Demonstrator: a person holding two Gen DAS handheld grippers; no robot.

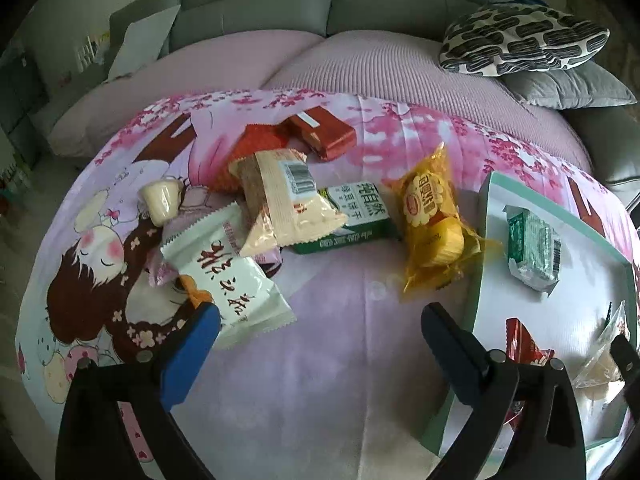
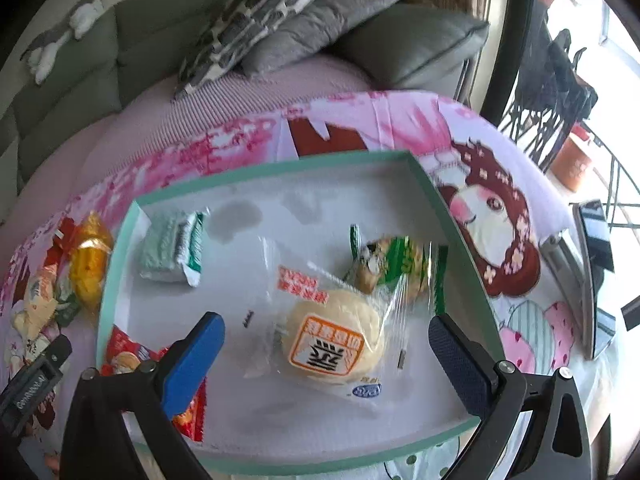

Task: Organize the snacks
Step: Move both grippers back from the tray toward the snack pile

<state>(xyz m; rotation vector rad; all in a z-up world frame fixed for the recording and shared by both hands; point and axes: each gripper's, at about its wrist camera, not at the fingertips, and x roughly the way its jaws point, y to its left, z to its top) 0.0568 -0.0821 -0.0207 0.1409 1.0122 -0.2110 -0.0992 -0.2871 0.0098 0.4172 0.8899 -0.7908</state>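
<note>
In the left wrist view, loose snacks lie on a pink cartoon cloth: a white packet with dark characters [image 1: 228, 276], a beige packet [image 1: 284, 196], a green box [image 1: 356, 220], a yellow packet [image 1: 432, 220], a red packet [image 1: 320, 132] and a small cup [image 1: 160, 200]. My left gripper [image 1: 320, 332] is open and empty above the cloth. In the right wrist view, a mint-rimmed white tray [image 2: 280, 168] holds a round bun in clear wrap [image 2: 332, 340], a green-wrapped snack [image 2: 396, 264], a pale green packet [image 2: 172, 248] and a red packet [image 2: 128, 356]. My right gripper [image 2: 326, 338] is open over the bun, not touching it.
The tray also shows at the right of the left wrist view [image 1: 552, 208]. A grey sofa [image 1: 256, 4] with a patterned cushion [image 1: 520, 40] stands behind. A dark device [image 2: 596, 236] lies at the table's right edge.
</note>
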